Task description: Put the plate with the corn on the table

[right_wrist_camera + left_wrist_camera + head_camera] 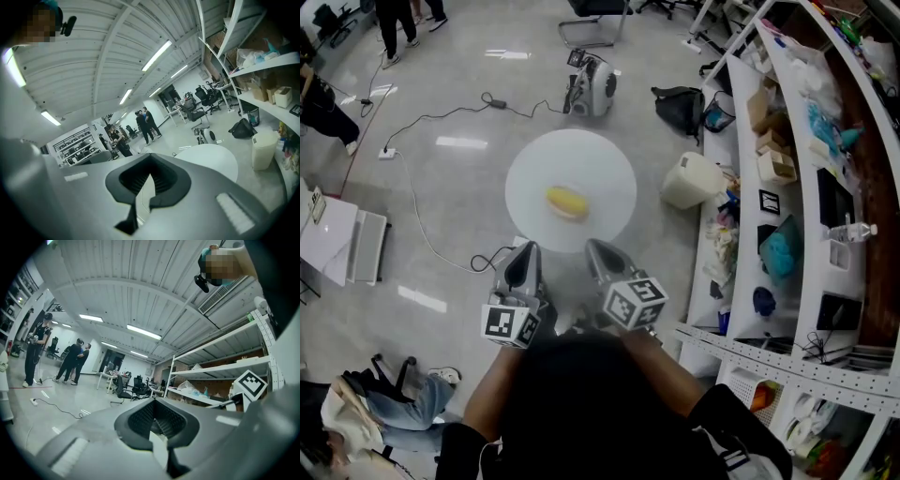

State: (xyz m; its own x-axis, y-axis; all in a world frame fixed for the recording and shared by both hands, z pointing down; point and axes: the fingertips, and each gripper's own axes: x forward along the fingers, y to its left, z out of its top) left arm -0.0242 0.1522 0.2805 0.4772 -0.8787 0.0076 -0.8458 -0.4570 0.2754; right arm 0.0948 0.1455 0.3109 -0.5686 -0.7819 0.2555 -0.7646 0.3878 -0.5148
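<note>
A round white plate [600, 169] hangs in the air above the floor, with a yellow piece of corn [567, 202] near its middle. My left gripper [528, 249] holds the plate's near rim on the left, and my right gripper [596, 247] holds it on the right. Both are shut on the rim. In the left gripper view the left gripper [157, 427] shows only a white sliver between its closed jaws. In the right gripper view the right gripper [143, 187] also pinches a white edge, and the plate [211, 159] spreads out beyond it.
Metal shelving [825, 187] full of boxes and bags runs along the right. On the floor lie a white bin [692, 180], a black bag [680, 105], a small white machine [592, 86] and cables [422, 122]. White furniture [337, 239] stands at the left edge. People [70, 359] stand far off.
</note>
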